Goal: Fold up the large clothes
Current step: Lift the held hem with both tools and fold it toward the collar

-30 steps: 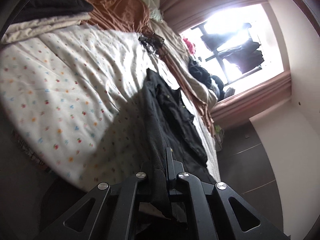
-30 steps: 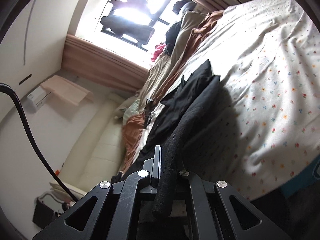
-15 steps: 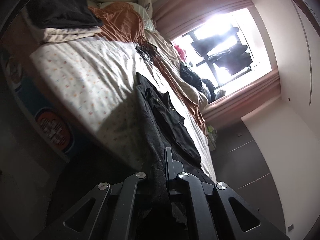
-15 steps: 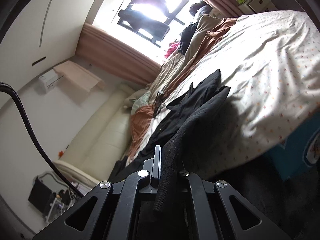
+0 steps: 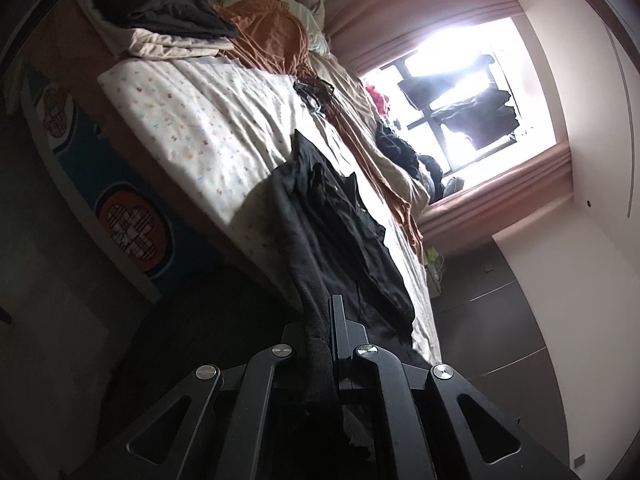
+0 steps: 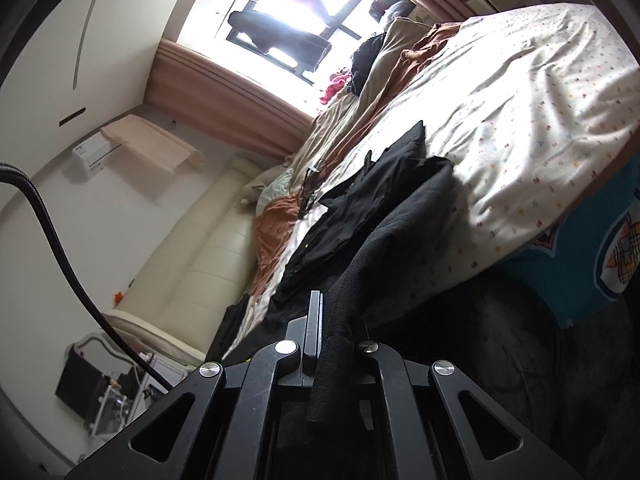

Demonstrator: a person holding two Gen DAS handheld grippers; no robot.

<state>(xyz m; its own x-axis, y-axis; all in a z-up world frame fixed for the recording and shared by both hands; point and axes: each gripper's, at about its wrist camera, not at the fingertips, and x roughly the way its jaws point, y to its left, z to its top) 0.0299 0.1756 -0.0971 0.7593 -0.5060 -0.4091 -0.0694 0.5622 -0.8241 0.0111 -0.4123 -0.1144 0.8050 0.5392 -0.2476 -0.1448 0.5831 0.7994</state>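
left tool (image 5: 320, 344) pinched a hem of the black garment (image 5: 340, 216); right tool (image 6: 332, 340) pinched another edge. garment trailed from the bed (image 6: 520, 92) off its near edge. judged soft, limp, light; hold at corners.

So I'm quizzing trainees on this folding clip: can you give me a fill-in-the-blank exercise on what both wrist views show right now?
1. Both the left tool and the right tool are shut on the ____ garment.
2. The rest of the garment lies on the ____.
3. The sheet is white with small coloured ____.
4. An orange-brown blanket lies beside a stack of ____ clothes.

Missing words: black; bed; dots; folded
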